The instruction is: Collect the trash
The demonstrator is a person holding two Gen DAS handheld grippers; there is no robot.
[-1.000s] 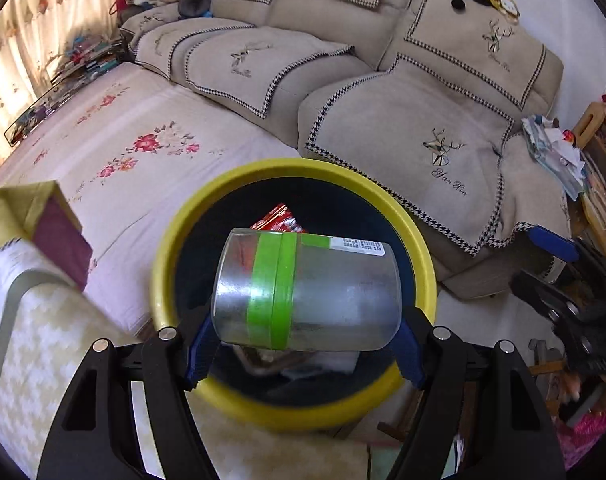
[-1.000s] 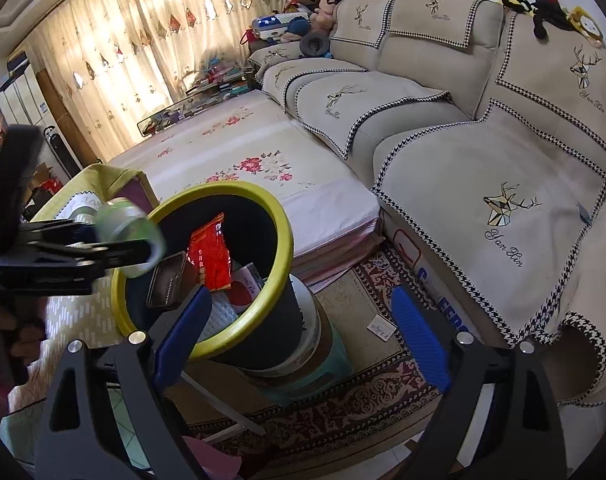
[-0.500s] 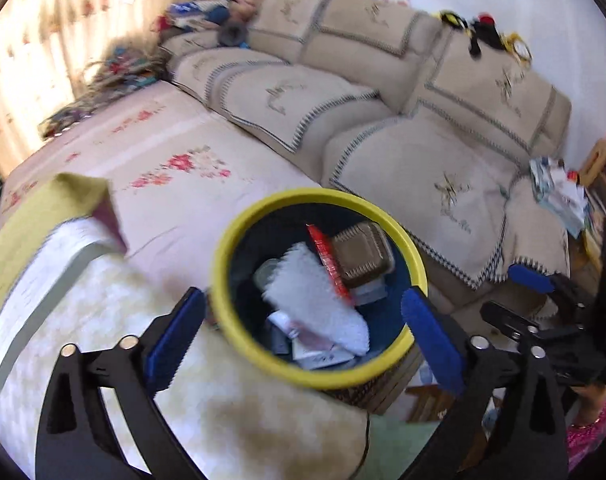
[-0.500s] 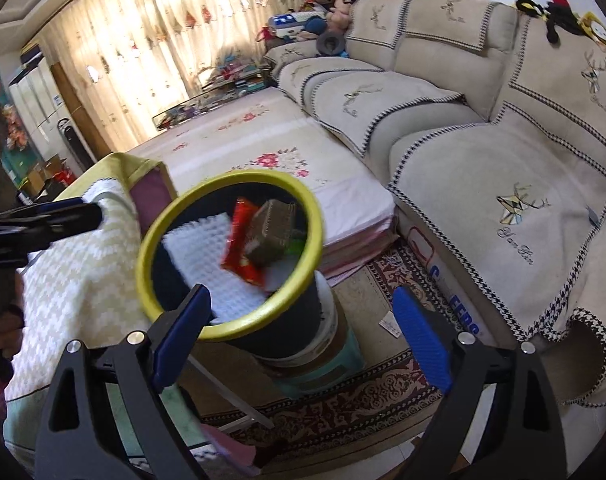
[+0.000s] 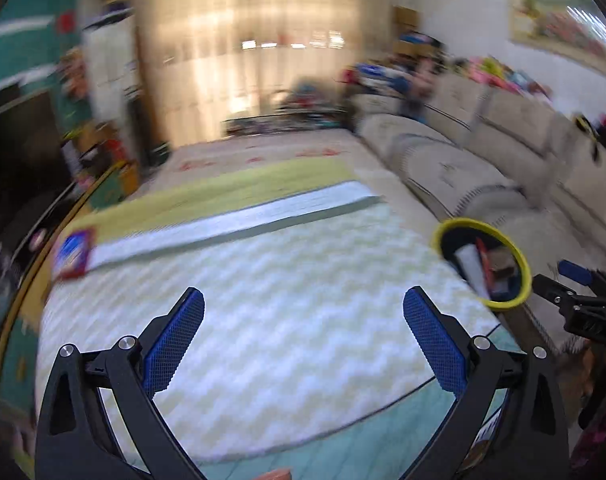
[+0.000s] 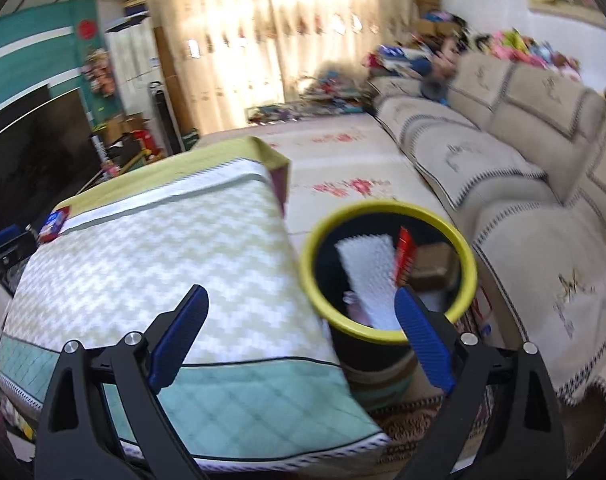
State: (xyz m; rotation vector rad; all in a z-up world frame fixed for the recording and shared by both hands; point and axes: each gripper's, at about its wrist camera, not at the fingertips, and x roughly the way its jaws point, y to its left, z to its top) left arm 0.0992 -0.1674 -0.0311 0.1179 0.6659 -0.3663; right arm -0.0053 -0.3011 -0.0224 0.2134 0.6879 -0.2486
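The yellow-rimmed dark trash bin (image 5: pixel 469 223) stands past the table's right edge, between table and sofa. Inside it lie a white sheet (image 6: pixel 367 276), a red wrapper (image 6: pixel 405 254) and a brown box (image 6: pixel 433 260). My left gripper (image 5: pixel 303 292) is open and empty over the zigzag tablecloth (image 5: pixel 283 280). A red and blue packet (image 5: pixel 73 254) lies at the table's far left corner, blurred. My right gripper (image 6: pixel 299 291) is also open and empty, over the table's near right corner with the bin (image 6: pixel 387 206) just right of it. The packet (image 6: pixel 55 220) shows there too.
A beige sofa (image 5: pixel 483 160) runs along the right side, with a flowered low bed (image 6: pixel 343 168) behind the bin. A patterned rug (image 6: pixel 423 412) lies under the bin. A dark TV unit (image 6: pixel 31 140) fills the left. The right gripper's blue pad (image 5: pixel 575 273) shows beside the bin.
The left gripper opened and dropped the clear green-banded jar at the bin, then swung left over the table. The right gripper's view also swung left, toward the table.
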